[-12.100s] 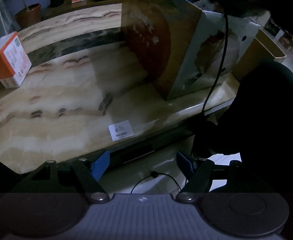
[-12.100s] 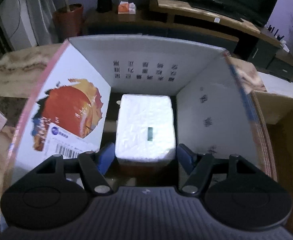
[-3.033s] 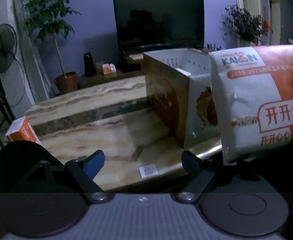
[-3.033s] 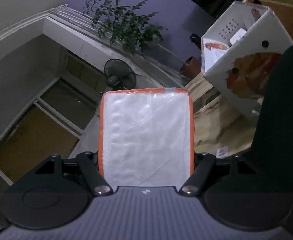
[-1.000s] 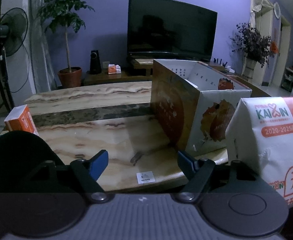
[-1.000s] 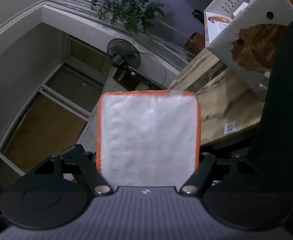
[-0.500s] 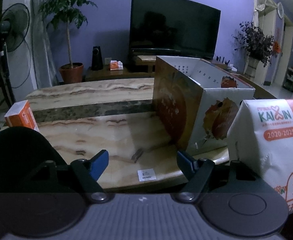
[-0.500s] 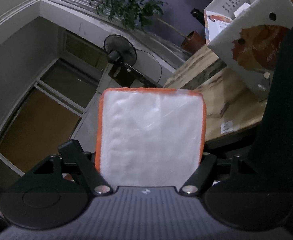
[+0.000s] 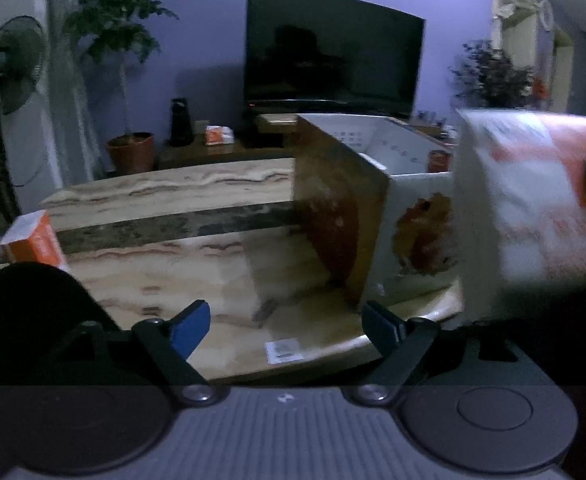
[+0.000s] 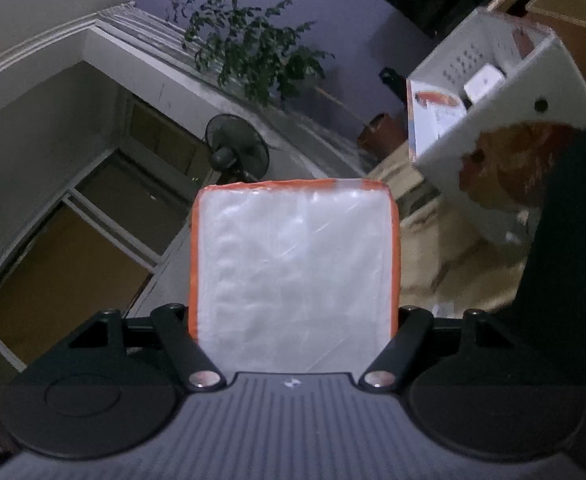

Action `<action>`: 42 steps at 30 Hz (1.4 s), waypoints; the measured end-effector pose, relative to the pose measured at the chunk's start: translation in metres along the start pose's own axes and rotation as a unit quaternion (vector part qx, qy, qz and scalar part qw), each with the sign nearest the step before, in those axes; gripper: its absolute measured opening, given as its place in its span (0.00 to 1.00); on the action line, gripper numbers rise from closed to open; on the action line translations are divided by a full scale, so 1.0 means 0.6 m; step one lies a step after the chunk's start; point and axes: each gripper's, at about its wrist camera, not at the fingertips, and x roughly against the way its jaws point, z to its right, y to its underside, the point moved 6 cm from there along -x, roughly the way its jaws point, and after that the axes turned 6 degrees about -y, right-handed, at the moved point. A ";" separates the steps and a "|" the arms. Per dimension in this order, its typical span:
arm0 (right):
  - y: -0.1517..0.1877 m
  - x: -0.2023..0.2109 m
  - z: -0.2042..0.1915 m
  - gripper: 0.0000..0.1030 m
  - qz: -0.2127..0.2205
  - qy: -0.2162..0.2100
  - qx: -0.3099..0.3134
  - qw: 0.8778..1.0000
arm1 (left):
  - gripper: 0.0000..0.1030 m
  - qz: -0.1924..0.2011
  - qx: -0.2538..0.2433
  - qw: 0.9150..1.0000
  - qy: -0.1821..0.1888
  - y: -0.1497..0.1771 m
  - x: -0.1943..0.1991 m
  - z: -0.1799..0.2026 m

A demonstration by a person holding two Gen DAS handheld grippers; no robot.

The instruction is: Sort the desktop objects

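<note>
My right gripper is shut on a white and orange tissue pack, held up in the air and tilted toward the wall and window. The same pack shows blurred at the right of the left wrist view, near the open cardboard box on the marble table. That box holds a white packet. My left gripper hangs over the table's near edge, its jaws opening with nothing between them. A small orange and white box stands at the table's left end.
A white sticker lies on the table near its front edge. Behind the table stand a TV on a low cabinet, a potted plant and a fan. A dark rounded shape fills the lower left.
The tissue pack has risen in the left wrist view and now blurs beside the box's top. The right gripper has tilted a little with the pack. The left jaws stand slightly wider.
</note>
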 end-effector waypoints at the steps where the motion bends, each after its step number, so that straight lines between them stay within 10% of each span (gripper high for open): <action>1: -0.006 -0.001 0.002 0.72 0.006 -0.002 0.000 1.000 | 0.83 0.002 -0.008 1.000 0.002 0.001 0.002 0.005; 42: 0.004 0.002 0.040 0.72 0.029 0.003 -0.041 0.999 | 0.90 0.009 -0.118 0.992 0.051 0.031 0.006 0.076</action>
